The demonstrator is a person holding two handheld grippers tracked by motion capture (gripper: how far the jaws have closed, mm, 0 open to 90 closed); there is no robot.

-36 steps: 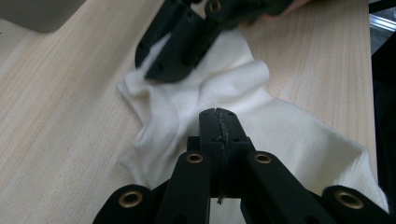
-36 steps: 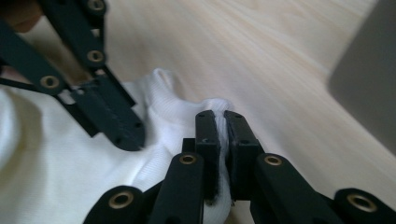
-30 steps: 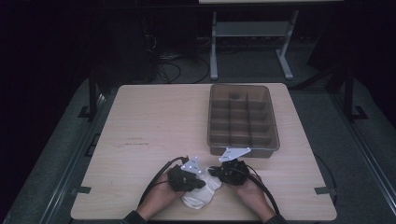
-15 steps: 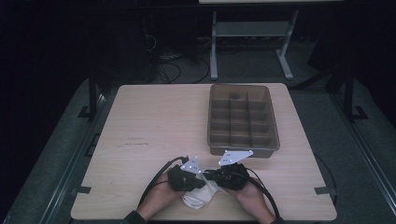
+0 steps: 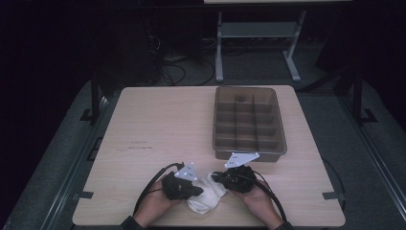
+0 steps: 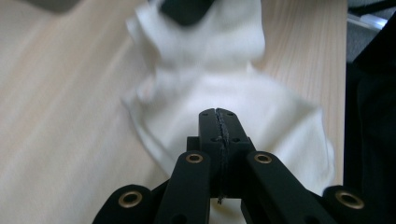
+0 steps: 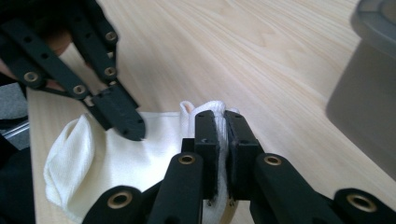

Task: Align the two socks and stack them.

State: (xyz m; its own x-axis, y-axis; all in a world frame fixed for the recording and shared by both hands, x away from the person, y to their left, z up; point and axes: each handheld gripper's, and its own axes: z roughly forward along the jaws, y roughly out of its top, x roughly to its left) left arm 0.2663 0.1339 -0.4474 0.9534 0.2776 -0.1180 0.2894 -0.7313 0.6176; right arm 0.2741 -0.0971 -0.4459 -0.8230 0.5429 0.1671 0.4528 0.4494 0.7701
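Note:
A white cloth (image 5: 207, 197) lies crumpled near the table's front edge, between the two hands. In the right gripper view my right gripper (image 7: 220, 116) is shut on a bunched fold of the cloth (image 7: 154, 154), and fabric shows between its jaws. My left gripper (image 6: 218, 114) has its jaws pressed together, with its tips resting on top of the cloth (image 6: 224, 79); no fabric shows between them. From above, the left gripper (image 5: 198, 191) and right gripper (image 5: 215, 177) point toward each other over the cloth. The left gripper (image 7: 128, 126) also shows in the right gripper view.
A brown translucent tray (image 5: 249, 89) with several compartments stands at the back right, its near wall (image 7: 369, 93) just beyond the right hand. The light wooden table (image 5: 158, 129) stretches to the left. Cables trail from both grippers toward the front edge.

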